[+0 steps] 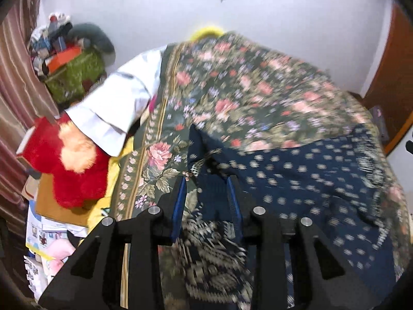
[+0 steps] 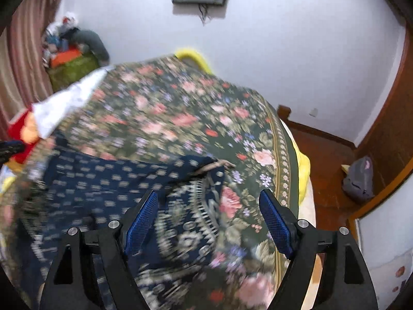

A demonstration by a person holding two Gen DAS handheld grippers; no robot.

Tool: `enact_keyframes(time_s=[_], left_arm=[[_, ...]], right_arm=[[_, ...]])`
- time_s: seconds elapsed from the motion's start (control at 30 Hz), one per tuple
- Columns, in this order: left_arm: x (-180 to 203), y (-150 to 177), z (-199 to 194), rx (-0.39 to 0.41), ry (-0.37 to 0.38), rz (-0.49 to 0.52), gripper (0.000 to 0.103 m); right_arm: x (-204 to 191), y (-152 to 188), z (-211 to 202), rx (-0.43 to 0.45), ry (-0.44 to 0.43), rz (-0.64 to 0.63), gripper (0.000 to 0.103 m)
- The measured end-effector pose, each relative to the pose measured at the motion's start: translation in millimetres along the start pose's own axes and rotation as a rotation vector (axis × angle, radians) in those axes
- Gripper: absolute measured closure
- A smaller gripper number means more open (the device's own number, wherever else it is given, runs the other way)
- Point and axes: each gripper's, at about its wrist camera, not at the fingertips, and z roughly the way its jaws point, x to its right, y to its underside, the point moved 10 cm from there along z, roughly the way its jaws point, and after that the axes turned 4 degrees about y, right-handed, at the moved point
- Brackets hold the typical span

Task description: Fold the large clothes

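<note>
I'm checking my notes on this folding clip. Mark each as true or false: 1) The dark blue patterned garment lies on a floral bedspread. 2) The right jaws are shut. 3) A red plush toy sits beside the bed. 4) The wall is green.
1) True: the dark blue patterned garment lies on the floral bedspread.
2) False: the right gripper has its jaws wide apart, gripping nothing.
3) True: the red plush toy sits at the bed's edge.
4) False: the wall is white.
</note>
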Motion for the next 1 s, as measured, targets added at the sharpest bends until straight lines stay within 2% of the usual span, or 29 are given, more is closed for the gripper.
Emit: enact_keyframes(time_s=[0.23,0.3,0.43,0.5,0.57,0.7,0.8,1.0], left_arm=[[32,6,-97,0.130,0.052,0.038,0.059],[41,13,-118,0.154,0.066,0.054,0.052],[52,40,-153,0.182,0.090,0.062,0.042],[53,55,-161,0.177,0.095,0.054,0.032],[52,75,-165,0.164,0.089,0.048,0.025],[47,121,-157,0.110,0.092,0.053,0.024],[37,159,-139,0.031,0.095,0.015,0.024],[10,233,-88,-0.159,0.124,-0.125,0.024]], right_arm=[[-27,-1,-103,0.106,-0.103,0.012,0.023],[-32,6,-123,0.116,-0.128,0.021,0.019],[-43,34,-156,0.104,-0.194,0.058,0.008],[-48,56,-165,0.069,-0.222,0.073,0.004],[-53,79,-166,0.022,-0.245,0.081,0.003],[-63,133,-158,-0.087,-0.287,0.091,0.003],[-71,172,-144,-0.177,-0.315,0.118,0.003],[-82,236,-114,-0.345,-0.351,0.189,0.003]])
